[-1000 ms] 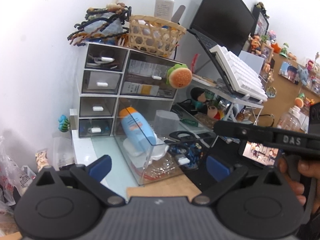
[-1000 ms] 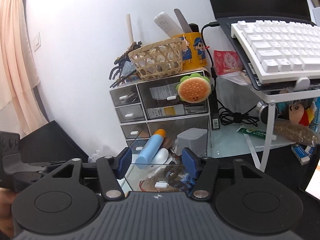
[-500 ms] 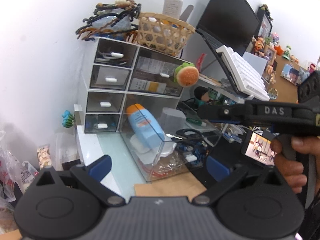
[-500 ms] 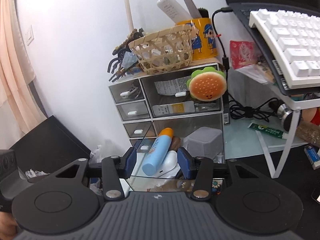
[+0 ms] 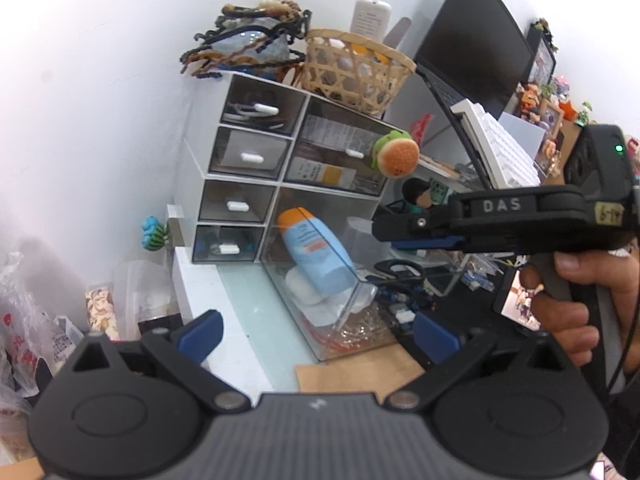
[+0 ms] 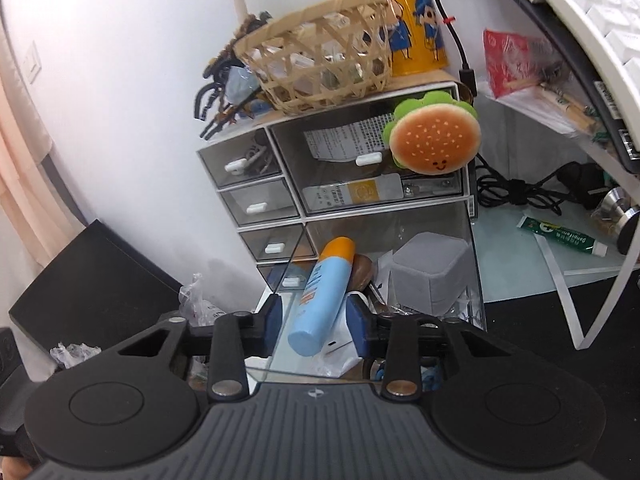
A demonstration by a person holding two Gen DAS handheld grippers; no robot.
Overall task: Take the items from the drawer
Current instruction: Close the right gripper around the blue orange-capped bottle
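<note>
From the left wrist view, the left gripper point(image 5: 316, 330) stood spread wide and empty before the pulled-out clear drawer point(image 5: 340, 320), where a blue sunscreen bottle point(image 5: 316, 256) leaned. From the right wrist view, the right gripper point(image 6: 316, 320) hung over that drawer, its fingers point(image 6: 272, 318) apart on either side of the bottle's point(image 6: 324, 292) base, not clamping it.

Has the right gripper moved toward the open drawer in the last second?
Yes. The right gripper has advanced toward the drawer unit, its fingers now on either side of the blue bottle.
</note>
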